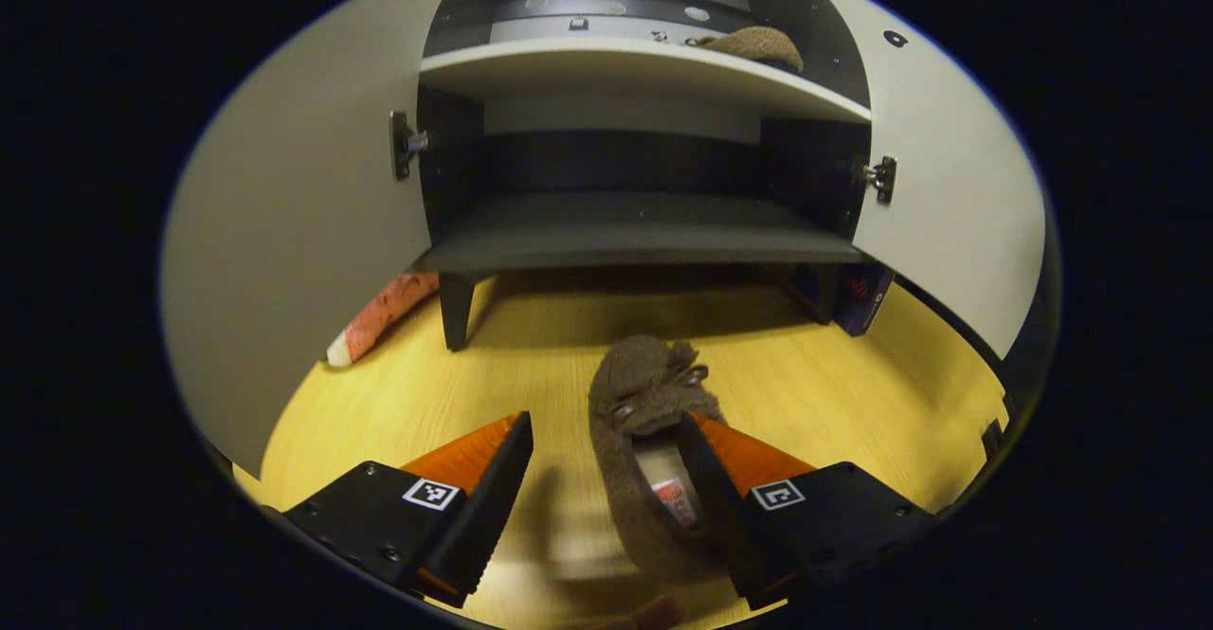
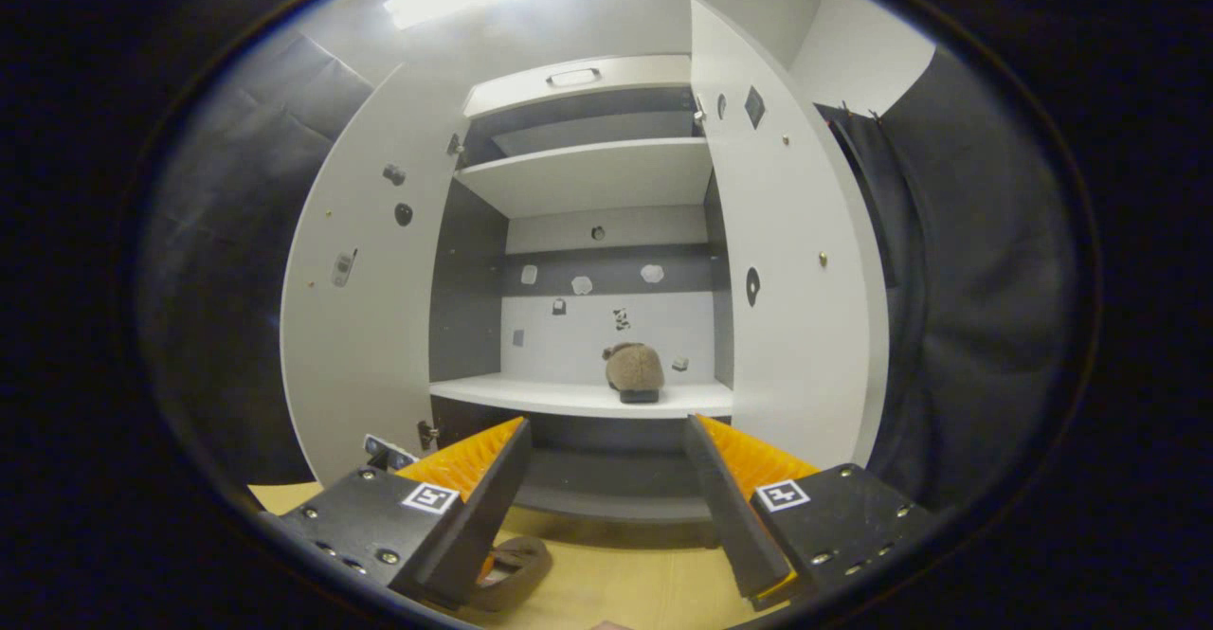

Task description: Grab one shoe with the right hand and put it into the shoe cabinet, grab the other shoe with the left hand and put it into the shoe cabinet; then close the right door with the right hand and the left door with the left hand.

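Note:
A brown fuzzy shoe (image 1: 637, 393) lies on the yellow wooden floor (image 1: 815, 393) in front of the open shoe cabinet (image 1: 625, 232). My left gripper (image 1: 605, 426) is open around the shoe's left side: one finger sits inside the shoe's opening, the other stands apart on the floor side. The other brown shoe (image 1: 758, 45) rests on the cabinet's white shelf (image 2: 531, 395), toward the right; the right gripper view shows this shoe (image 2: 633, 368) straight ahead. My right gripper (image 2: 606, 424) is open and holds nothing, drawn back from the shelf. Part of the floor shoe (image 2: 516, 568) peeks out below its fingers.
Both white doors stand wide open, the left door (image 1: 294, 232) and the right door (image 1: 948, 194), also seen as left door (image 2: 365, 327) and right door (image 2: 787, 279). A red-and-white object (image 1: 384, 313) lies under the left door. A dark box (image 1: 858, 294) sits by the cabinet's right leg.

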The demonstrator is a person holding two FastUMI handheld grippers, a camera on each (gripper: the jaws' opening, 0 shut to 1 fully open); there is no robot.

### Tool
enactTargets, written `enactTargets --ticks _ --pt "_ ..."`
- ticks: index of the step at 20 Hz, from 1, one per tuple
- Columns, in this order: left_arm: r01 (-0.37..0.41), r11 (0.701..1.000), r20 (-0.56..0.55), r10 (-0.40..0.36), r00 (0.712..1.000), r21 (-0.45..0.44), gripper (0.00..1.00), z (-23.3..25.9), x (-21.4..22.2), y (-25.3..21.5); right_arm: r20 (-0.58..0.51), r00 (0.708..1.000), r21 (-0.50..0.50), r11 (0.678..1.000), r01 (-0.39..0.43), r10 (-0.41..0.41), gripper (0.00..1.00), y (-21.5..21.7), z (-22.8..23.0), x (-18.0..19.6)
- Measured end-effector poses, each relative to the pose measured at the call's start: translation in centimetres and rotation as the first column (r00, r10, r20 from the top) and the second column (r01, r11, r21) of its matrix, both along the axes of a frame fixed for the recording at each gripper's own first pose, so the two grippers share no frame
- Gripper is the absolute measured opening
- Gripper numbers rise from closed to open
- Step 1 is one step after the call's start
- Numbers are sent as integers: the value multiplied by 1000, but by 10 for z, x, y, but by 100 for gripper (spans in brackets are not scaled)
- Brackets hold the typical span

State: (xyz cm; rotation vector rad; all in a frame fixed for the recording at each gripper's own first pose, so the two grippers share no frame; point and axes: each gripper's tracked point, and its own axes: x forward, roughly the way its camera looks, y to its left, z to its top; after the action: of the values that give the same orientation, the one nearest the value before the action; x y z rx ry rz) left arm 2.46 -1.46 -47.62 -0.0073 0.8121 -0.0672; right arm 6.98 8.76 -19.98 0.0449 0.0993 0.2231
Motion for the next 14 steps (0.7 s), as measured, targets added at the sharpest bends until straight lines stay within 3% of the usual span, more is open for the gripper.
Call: enactTargets --ticks 3,5,6,8,9,13,14 --pt "-8 1000 -79 6 997 -26 92 -23 -11 -2 -40 999 4 1000 -17 17 98 4 -13 -6" --pt "-20 1000 -42 19 999 -17 79 -20 -3 0 -52 999 0 1000 -9 9 98 1 -16 -10" --pt "-11 1000 -20 11 1000 11 64 -19 2 4 -52 999 -4 1000 2 -3 98 -2 -16 -13" --pt "13 1000 -65 -12 998 15 51 -28 -3 1 -51 998 -10 1000 25 -26 98 -9 -14 -21" --pt "15 1000 -73 -16 997 -16 54 -30 -5 -4 -52 998 -8 999 31 -31 98 -12 -13 -27" --pt "-2 997 -101 -6 995 -75 36 -41 -2 -10 -43 997 -2 998 63 -63 98 -28 -2 -55" --pt "-11 998 -89 5 996 -67 25 -38 0 -7 -39 997 1 997 72 -72 98 -32 2 -62"
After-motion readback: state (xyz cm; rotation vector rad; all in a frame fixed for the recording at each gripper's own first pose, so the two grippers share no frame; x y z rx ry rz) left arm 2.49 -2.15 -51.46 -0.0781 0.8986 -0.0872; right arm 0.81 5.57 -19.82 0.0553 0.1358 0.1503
